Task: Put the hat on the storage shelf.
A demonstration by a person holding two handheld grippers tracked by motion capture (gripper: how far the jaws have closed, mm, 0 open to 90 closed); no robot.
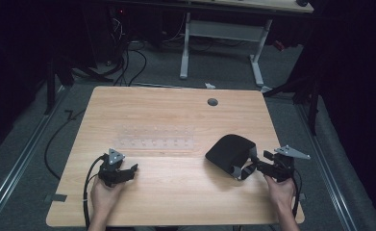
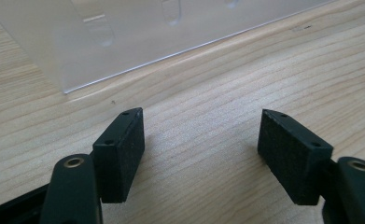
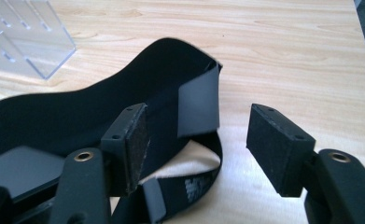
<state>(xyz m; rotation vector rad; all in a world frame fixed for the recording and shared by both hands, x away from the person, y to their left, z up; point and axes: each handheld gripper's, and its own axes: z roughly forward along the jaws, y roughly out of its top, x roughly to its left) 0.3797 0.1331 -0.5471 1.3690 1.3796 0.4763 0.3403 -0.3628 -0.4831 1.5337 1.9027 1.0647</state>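
Observation:
A black eye mask with a strap lies on the right part of the wooden table. My right gripper stands open just right of it, its jaws reaching over the strap without closing on it; the mask's body lies beyond. My left gripper rests open low on the table's left side, nothing between its pads. A clear acrylic tray with small slots lies flat mid-table, and its near edge lies just ahead of the left gripper.
A grey cable grommet sits near the table's far edge. Cables trail from the grippers off the near side. Another desk's white legs stand on the floor beyond.

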